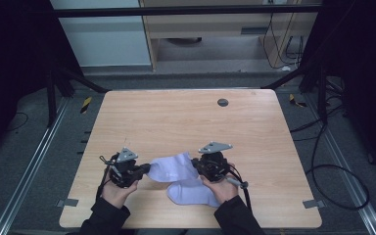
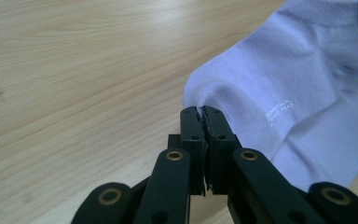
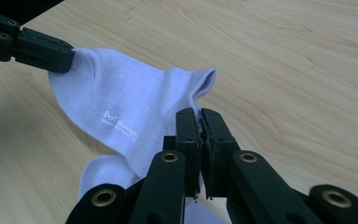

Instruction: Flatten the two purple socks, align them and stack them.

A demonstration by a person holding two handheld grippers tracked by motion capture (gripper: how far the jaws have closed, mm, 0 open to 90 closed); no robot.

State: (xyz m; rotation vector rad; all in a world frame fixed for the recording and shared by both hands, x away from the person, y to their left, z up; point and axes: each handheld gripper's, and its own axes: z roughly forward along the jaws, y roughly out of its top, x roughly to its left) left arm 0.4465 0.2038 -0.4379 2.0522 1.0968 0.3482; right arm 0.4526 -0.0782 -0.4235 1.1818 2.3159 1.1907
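A pale lilac-white ankle sock is stretched between my two grippers, just above the wooden table. My left gripper is shut on its toe end; in the left gripper view the jaws pinch the edge of the sock. My right gripper is shut on the cuff; the right gripper view shows the pinched sock at its tips, with small white lettering on its side. The left gripper appears there at the top left, clamping the toe. A second matching sock lies flat underneath.
A small dark round disc sits in the tabletop near its far edge. The person's hands and dark sleeves come in at the near edge. Cables trail over the floor to the right of the table.
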